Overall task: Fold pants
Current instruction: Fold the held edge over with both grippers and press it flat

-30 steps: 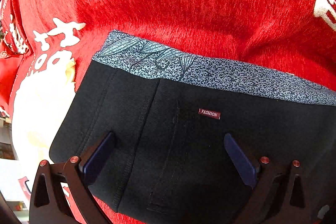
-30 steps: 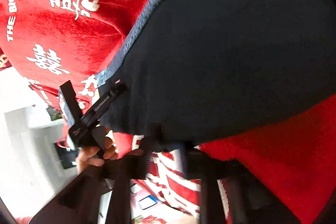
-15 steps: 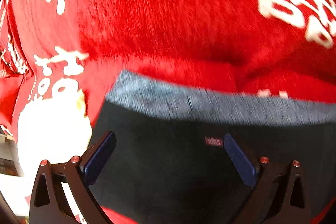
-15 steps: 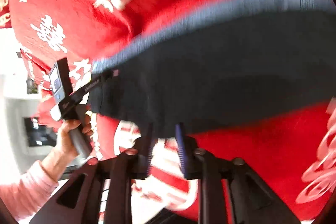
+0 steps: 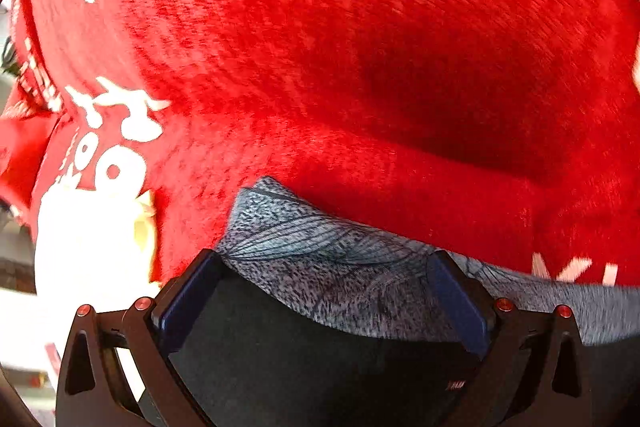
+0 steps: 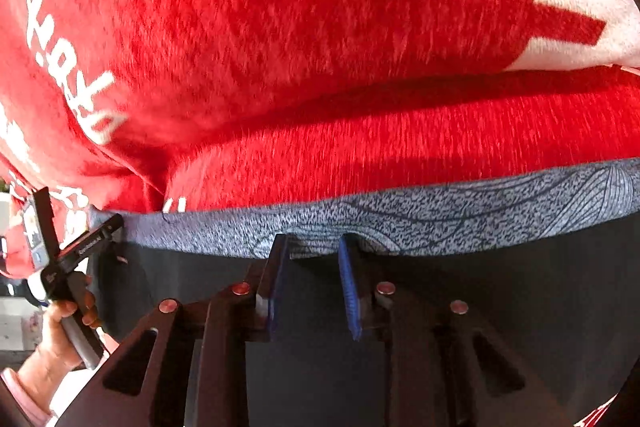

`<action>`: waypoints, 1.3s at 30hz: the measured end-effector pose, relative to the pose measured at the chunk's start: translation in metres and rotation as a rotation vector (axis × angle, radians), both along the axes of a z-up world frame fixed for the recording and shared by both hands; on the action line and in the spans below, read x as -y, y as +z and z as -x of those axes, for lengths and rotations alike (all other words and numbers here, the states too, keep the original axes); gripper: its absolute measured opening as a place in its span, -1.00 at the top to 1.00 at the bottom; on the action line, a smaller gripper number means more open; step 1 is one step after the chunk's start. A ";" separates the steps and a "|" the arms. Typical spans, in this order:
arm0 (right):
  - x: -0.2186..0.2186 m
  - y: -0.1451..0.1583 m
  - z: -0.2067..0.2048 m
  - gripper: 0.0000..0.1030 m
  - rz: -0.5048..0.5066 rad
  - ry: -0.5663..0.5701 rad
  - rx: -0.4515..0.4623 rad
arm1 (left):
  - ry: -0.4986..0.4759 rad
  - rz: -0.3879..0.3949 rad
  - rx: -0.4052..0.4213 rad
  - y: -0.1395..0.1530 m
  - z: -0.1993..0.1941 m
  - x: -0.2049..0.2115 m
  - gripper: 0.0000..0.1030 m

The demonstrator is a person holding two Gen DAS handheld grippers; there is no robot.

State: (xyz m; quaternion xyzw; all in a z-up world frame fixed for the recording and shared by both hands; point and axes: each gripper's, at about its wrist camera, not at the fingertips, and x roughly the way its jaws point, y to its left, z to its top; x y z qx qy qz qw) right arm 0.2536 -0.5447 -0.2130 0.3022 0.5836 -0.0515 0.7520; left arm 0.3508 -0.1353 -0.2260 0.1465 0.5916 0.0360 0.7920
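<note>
Black pants (image 5: 320,367) with a grey patterned waistband (image 5: 320,267) lie on a red blanket. My left gripper (image 5: 322,259) is open wide and straddles the waistband's left corner, its blue pads on either side of the cloth without pressing it. In the right wrist view the waistband (image 6: 440,219) runs across the picture. My right gripper (image 6: 314,243) has its jaws narrowly apart and closing, with a small fold of the waistband edge between the tips. The black cloth (image 6: 520,307) spreads under its fingers.
The red fleece blanket (image 5: 320,47) with white characters covers the whole surface beyond the waistband, with a soft ridge (image 6: 400,131) behind it. A large white print (image 5: 88,247) lies at the left. A person's hand (image 6: 52,339) holds the other tool's handle at far left.
Both grippers moved across the black cloth up to the grey waistband. My right gripper, shut on the pants' edge before, now has its jaws apart and has rolled upright. The left stayed open.
</note>
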 end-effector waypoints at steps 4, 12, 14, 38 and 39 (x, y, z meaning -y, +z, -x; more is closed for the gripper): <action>0.007 0.030 0.022 0.42 0.018 0.029 0.033 | -0.127 0.023 0.018 0.030 0.031 0.020 -1.00; 0.045 0.046 0.119 0.41 0.006 -0.102 -0.029 | -0.415 0.188 -0.057 0.071 0.138 0.114 -1.00; 0.061 0.052 0.141 0.39 -0.001 -0.168 -0.023 | -0.456 0.230 -0.070 0.076 0.159 0.145 -1.00; 0.282 0.043 0.273 0.64 0.203 -0.640 -0.005 | -0.397 0.166 -0.069 0.030 0.198 0.305 -1.00; 0.281 0.047 0.271 0.64 0.229 -0.610 0.003 | -0.397 0.155 -0.070 0.029 0.199 0.310 -1.00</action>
